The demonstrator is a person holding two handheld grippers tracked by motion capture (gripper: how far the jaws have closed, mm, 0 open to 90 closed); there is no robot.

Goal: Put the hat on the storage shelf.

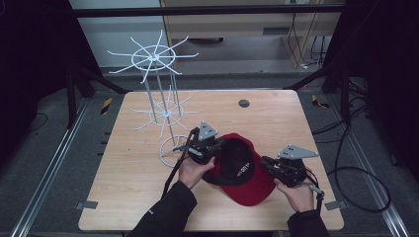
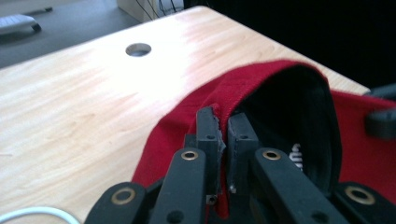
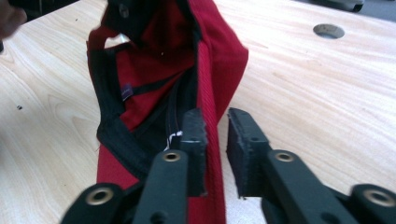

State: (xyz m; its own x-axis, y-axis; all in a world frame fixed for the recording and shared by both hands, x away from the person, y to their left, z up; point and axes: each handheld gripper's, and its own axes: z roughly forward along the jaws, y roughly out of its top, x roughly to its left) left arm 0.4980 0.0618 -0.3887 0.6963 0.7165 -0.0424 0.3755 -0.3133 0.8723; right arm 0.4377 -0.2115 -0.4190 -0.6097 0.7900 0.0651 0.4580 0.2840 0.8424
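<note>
Tabletop [image 1: 128, 187]: pale wood, rounded corners, one round cable hole [image 1: 243, 103] near the far edge. We see its near edge partly covered by the person's dark sleeves.

Wire rack [image 1: 160, 106]: white, two tiers of radiating hooks on a slim pole with a ring base, standing at the left half of the tabletop. Its base ring sits just beside the left tool; the thin hooks are hard for us to trace against the pale floor.

Cap [image 1: 242, 170]: red outside, black lining, lying upside down near the front middle of the tabletop, between the two hands, brim toward the person. White lettering on the lining is too small for us to read. Part of its far-left rim is hidden behind the left tool.

Left tool [image 2: 223, 135]: jaws pressed together, pinching the cap's red rim, which passes between them. In the high view it sits at the cap's left edge.

Right tool [image 3: 215, 140]: jaws slightly spread, straddling the cap's edge; red fabric lies between them, and we cannot tell whether either jaw touches it. The jaw bases are cut off by the frame.
</note>
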